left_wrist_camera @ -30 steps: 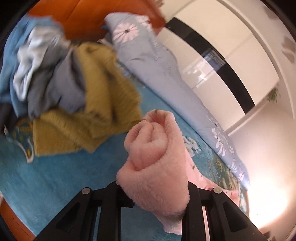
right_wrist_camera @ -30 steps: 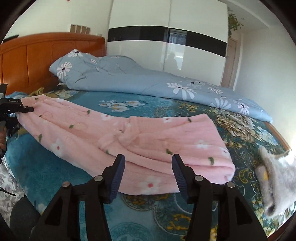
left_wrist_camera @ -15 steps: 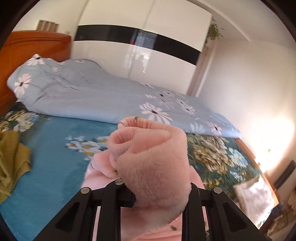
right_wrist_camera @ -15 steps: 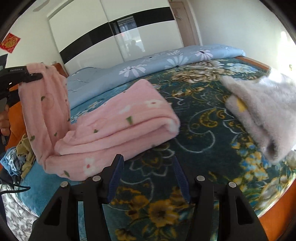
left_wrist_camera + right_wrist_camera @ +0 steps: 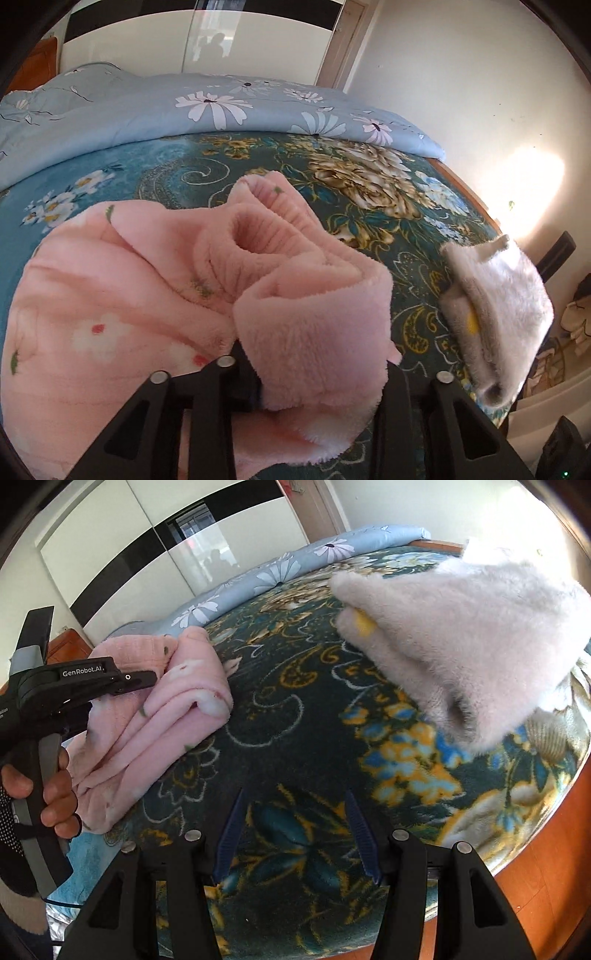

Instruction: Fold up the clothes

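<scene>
A pink fleece garment with small flowers [image 5: 122,295] lies folded on the floral bedspread [image 5: 369,206]. My left gripper [image 5: 317,369] is shut on a bunched end of it, laid over the rest of the garment. The garment also shows in the right wrist view [image 5: 177,709], with the left gripper [image 5: 140,679] clamped on it at the left. My right gripper [image 5: 299,834] is open and empty, low over the bedspread [image 5: 295,738] to the right of the pink garment.
A folded white fluffy garment [image 5: 502,317] lies near the bed's right edge and also shows in the right wrist view [image 5: 461,627]. A light blue flowered duvet [image 5: 184,107] lies along the far side. The wooden bed frame [image 5: 535,849] runs along the near right.
My left gripper has carried the pink garment's end over and down onto the rest of it, doubling it. My right gripper has swung right, toward the white garment.
</scene>
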Motion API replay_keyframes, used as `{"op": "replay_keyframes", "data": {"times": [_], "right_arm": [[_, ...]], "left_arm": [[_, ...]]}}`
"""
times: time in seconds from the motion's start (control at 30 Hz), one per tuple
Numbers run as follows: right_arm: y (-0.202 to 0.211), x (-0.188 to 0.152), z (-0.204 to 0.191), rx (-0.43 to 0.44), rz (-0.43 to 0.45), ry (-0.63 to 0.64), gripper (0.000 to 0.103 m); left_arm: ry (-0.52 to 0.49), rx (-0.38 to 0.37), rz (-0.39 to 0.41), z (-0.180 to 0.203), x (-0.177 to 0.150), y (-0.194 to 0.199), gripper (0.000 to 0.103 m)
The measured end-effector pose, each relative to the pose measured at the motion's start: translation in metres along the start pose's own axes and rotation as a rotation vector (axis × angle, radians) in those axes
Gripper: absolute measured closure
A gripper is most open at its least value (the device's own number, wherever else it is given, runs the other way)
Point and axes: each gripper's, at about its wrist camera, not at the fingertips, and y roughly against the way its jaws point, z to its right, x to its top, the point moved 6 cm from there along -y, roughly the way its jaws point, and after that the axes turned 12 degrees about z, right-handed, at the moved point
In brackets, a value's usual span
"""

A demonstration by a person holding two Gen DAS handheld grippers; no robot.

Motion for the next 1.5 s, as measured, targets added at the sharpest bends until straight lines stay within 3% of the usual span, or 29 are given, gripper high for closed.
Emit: {"op": "replay_keyframes", "data": {"times": [0.07,0.17,0.23,0.3,0.4,0.47,0.57,0.7,0.87,0.93,0.97,1.07,1.17,1.23,1.33,1.5], "right_arm": [[0.002,0.004,-0.003,0.042,0.013,-0.026,0.046],[0.005,0.012,-0.009,0.122,0.034,-0.085,0.046],[0.008,0.019,-0.016,0.198,0.055,-0.124,0.046],[0.01,0.028,-0.027,0.299,0.071,-0.169,0.046],[0.002,0.044,-0.052,0.411,0.09,-0.182,0.046],[-0.008,0.054,-0.07,0.46,0.103,-0.165,0.045],[-0.029,0.058,-0.093,0.531,0.079,-0.163,0.044],[-0.054,0.056,-0.105,0.474,0.036,-0.137,0.04],[-0.064,0.053,-0.114,0.43,-0.004,-0.124,0.04],[-0.067,0.058,-0.117,0.4,-0.011,-0.107,0.05],[-0.068,0.061,-0.119,0.389,-0.016,-0.103,0.07],[-0.064,0.083,-0.124,0.45,0.012,-0.134,0.077],[-0.051,0.109,-0.117,0.545,0.095,-0.214,0.077],[-0.061,0.109,-0.101,0.488,0.091,-0.246,0.077],[-0.095,0.084,-0.075,0.349,-0.011,-0.265,0.076],[-0.103,0.065,-0.063,0.363,-0.03,-0.285,0.071]], "left_arm": [[0.046,-0.098,-0.018,0.005,-0.004,0.014,0.025],[0.127,-0.226,-0.024,0.01,-0.004,0.045,0.024],[0.184,-0.251,0.021,-0.002,-0.001,0.071,0.024],[0.224,-0.145,0.109,-0.032,0.005,0.098,0.024],[0.258,0.186,0.231,-0.098,0.011,0.133,0.024],[0.275,0.349,0.225,-0.139,0.006,0.143,0.023],[0.34,0.409,0.142,-0.18,-0.015,0.145,0.023],[0.407,0.349,0.085,-0.195,-0.038,0.14,0.023],[0.336,0.353,0.065,-0.181,-0.044,0.133,0.023],[0.341,0.344,0.072,-0.179,-0.045,0.134,0.023],[0.353,0.331,0.073,-0.179,-0.046,0.135,0.023],[0.384,0.277,0.077,-0.179,-0.048,0.137,0.023],[0.401,0.178,0.072,-0.172,-0.051,0.136,0.019],[0.406,0.141,0.064,-0.168,-0.053,0.135,0.018],[0.406,0.132,0.044,-0.166,-0.058,0.13,0.018],[0.461,0.083,0.038,-0.172,-0.059,0.127,0.016]]}}
